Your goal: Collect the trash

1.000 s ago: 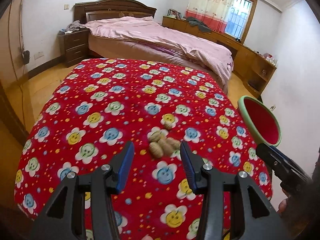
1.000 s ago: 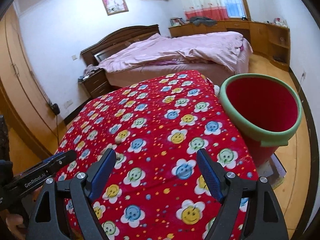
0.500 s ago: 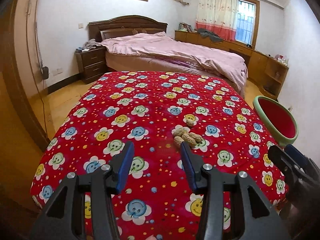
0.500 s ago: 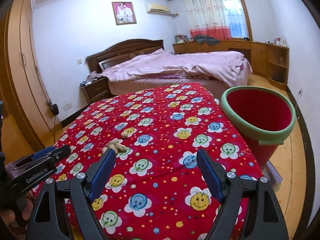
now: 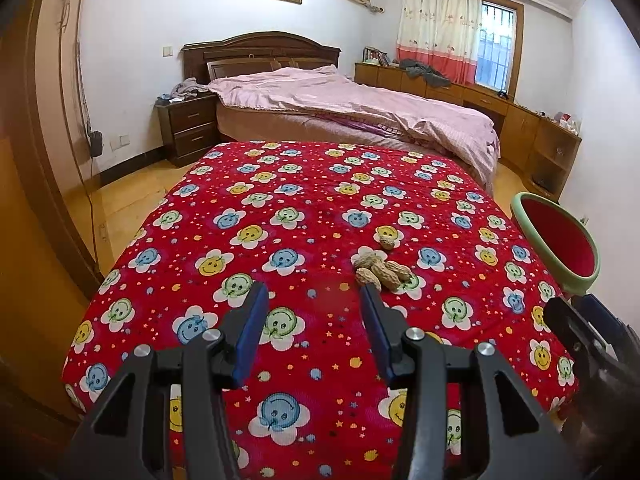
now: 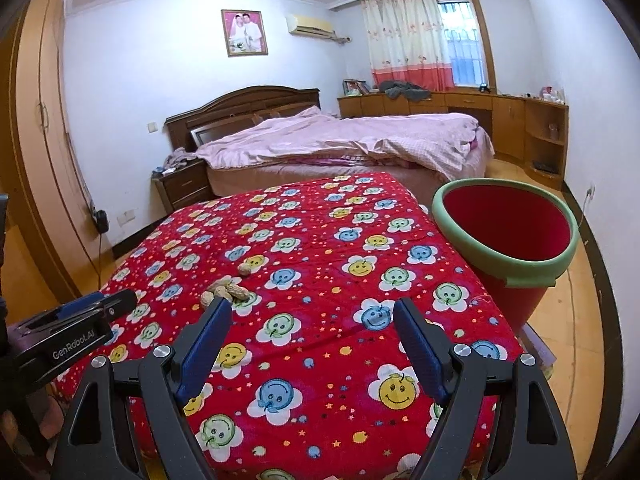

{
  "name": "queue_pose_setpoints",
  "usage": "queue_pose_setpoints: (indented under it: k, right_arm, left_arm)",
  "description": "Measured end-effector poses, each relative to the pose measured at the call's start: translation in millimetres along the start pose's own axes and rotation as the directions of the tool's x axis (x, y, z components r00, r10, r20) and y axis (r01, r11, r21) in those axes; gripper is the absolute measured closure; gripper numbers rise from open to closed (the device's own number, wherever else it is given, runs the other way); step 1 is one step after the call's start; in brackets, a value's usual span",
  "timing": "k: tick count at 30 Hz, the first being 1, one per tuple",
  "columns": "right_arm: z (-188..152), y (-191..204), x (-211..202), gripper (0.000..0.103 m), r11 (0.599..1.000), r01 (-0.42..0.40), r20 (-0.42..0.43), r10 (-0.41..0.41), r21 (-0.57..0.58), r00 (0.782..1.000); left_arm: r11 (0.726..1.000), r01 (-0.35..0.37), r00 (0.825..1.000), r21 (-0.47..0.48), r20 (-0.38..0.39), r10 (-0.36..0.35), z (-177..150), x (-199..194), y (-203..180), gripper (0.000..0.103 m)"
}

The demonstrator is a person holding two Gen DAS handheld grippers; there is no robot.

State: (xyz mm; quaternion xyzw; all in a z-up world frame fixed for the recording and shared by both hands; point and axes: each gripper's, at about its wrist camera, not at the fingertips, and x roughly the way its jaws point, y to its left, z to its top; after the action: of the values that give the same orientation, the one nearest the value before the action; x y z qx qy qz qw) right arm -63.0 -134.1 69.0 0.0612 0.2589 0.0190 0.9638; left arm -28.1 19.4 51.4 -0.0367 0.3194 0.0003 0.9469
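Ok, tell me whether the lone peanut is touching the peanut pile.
Apart. In the left wrist view, the lone peanut lies beyond the peanut pile with a strip of red cloth showing between them.

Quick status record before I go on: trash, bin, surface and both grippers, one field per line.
trash: peanuts in a small pile, one more peanut apart behind it
bin: red bucket, green rim, looks empty, off the cover's right edge
surface: red flower-print cover
left gripper: open, empty
right gripper: open, empty

Left gripper (image 5: 312,294) empty — peanuts (image 5: 380,268) ahead on red blanket (image 5: 280,216)
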Motion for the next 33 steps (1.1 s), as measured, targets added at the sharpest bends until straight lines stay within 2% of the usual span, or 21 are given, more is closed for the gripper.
queue_pose_setpoints:
  k: [33]
  right_arm:
    - [-2.2, -6.6, 6.5, 0.019, 1.000, 0.001, -0.024, 0.000, 0.025, 1.000]
  left_arm:
    - [1.000, -0.014, 1.000, 0.002, 0.006, 0.014, 0.4, 1.3, 0.9, 0.055]
